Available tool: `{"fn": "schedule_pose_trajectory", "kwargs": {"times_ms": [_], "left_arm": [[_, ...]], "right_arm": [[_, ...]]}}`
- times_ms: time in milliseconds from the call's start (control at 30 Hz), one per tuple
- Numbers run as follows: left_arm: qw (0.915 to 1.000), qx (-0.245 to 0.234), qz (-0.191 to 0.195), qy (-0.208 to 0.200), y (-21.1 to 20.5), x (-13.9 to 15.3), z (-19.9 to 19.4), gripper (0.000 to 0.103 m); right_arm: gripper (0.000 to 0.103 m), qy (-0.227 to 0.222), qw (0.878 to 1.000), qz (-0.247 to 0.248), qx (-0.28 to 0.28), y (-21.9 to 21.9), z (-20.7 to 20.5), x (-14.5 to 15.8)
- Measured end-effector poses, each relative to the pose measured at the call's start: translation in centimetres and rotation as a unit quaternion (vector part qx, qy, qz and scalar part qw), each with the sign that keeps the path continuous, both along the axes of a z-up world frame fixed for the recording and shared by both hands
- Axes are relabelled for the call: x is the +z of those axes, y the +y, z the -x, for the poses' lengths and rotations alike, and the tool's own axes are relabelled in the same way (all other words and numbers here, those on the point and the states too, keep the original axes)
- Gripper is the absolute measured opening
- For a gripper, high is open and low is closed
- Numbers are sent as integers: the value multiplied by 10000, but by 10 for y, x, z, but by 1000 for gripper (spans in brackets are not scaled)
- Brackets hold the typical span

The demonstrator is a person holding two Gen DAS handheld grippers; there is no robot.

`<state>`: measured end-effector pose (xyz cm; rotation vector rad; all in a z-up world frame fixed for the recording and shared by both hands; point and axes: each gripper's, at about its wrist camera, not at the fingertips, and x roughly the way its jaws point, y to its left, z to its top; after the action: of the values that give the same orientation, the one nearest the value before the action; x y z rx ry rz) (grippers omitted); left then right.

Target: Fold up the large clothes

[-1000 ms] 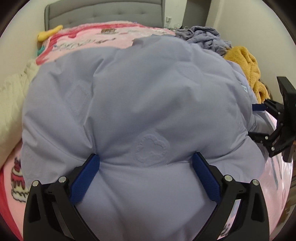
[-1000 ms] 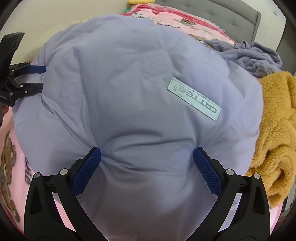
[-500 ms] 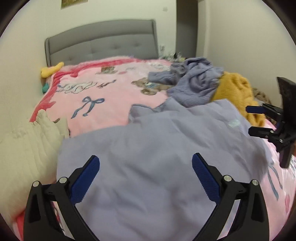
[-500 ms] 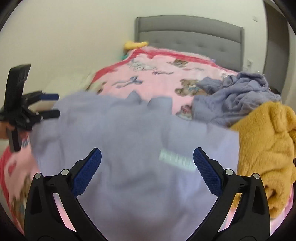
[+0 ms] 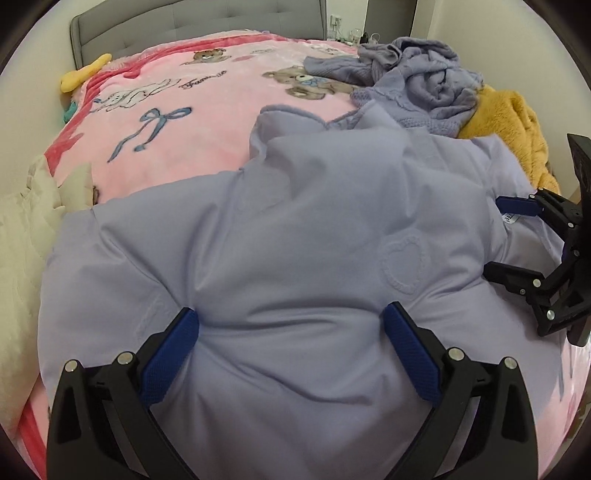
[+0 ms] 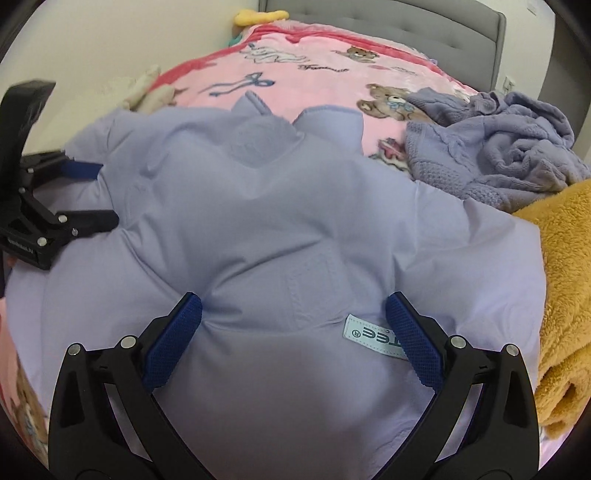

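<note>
A puffy lilac jacket [image 5: 295,240] lies spread over the near part of the bed, its collar pointing toward the headboard. My left gripper [image 5: 291,339] is open, and the padded fabric bulges up between its blue pads and creases at both fingertips. My right gripper [image 6: 293,325] is open in the same way on the jacket [image 6: 295,221], next to a pale blue brand label [image 6: 373,336]. Each gripper shows in the other's view: the right gripper [image 5: 517,240] straddles the jacket's right edge and the left gripper [image 6: 88,192] straddles its left edge.
A pink bear-print blanket [image 5: 184,122] covers the bed. A crumpled lilac knit [image 5: 417,85] and a mustard fleece garment [image 5: 509,125] lie at the right. A cream garment [image 5: 22,229] sits at the left edge, a yellow toy [image 5: 83,72] near the grey headboard [image 5: 184,29].
One second ago the jacket filled both views. Half a second ago it was blurred and lower, with more of the bed showing. Now it lies puffed on the bed between the fingers.
</note>
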<state>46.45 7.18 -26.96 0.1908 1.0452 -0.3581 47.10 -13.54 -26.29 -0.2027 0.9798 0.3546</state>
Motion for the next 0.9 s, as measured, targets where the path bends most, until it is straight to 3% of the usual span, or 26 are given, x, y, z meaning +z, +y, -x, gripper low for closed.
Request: {"fn": "schedule_pose_trajectory", "kwargs": {"times_ms": [133, 300, 400, 467, 567, 667, 733, 900], "left_arm": [[9999, -7, -102, 2, 0, 3, -1, 99], [9993, 49, -55, -380, 10, 33, 24, 98], [9934, 390, 213, -1055, 46, 64, 69, 98], [9911, 710, 320, -1077, 75, 70, 82, 98], [9918, 1068, 516, -476, 125, 54, 76, 98], [9854, 1130, 1260, 184, 167, 32, 61, 98], [9692, 1098, 2063, 781, 190, 12, 49, 98], [9386, 1048, 2881, 1583, 208, -33, 22, 99]], "right_arm": [[95, 60, 10000, 70, 9, 2, -3, -4], [95, -61, 9990, -436, 105, -15, 4, 8], [95, -391, 9974, -573, 216, -25, 27, 22], [95, -582, 9952, -680, 386, -28, 49, 32], [95, -659, 9959, -493, 382, -28, 73, 35], [95, -829, 9958, -352, 190, -28, 98, 42], [95, -910, 9947, -472, 114, -30, 105, 47], [95, -804, 9959, -365, -188, -27, 93, 45]]}}
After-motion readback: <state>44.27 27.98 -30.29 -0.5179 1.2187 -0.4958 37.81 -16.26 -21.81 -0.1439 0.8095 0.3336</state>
